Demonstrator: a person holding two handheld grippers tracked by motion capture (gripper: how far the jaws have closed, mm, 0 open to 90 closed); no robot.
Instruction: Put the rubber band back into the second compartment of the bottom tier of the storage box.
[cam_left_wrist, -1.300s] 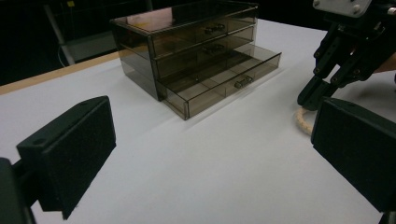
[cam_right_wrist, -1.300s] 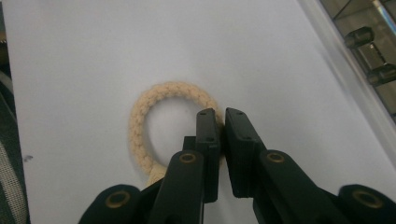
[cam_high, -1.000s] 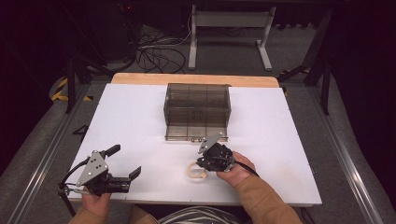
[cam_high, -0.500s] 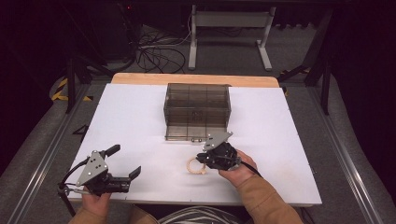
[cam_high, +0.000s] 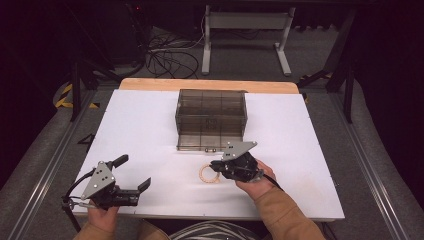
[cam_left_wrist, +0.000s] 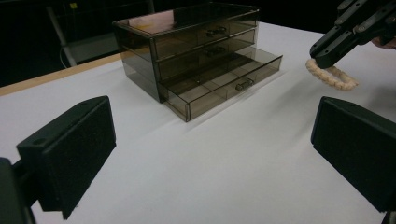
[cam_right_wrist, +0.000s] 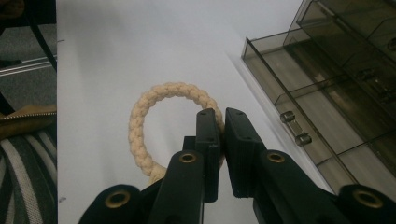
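Observation:
A cream braided rope ring (cam_right_wrist: 140, 116) lies in front of the drawer box, and my right gripper (cam_right_wrist: 222, 126) is shut on its near-right side. The high view has the ring (cam_high: 206, 174) at the tip of the right gripper (cam_high: 215, 165), just below the box. A smoky see-through drawer box (cam_high: 210, 112) stands mid-table with its bottom drawer (cam_high: 207, 141) pulled out; that drawer looks empty. My left gripper (cam_high: 132, 172) is open near the front left edge, nothing between its pads (cam_left_wrist: 74, 144). The left gripper view also shows the ring (cam_left_wrist: 331, 77) and the box (cam_left_wrist: 187, 42).
The white tabletop (cam_high: 300, 150) has a wooden strip (cam_high: 210, 85) along its far edge. Cables and a desk frame (cam_high: 245, 30) sit on the floor beyond. A striped garment (cam_right_wrist: 23, 177) is at the front edge.
The right gripper has edged slightly toward the drawer box with the ring in its jaws. The left gripper has stayed in place.

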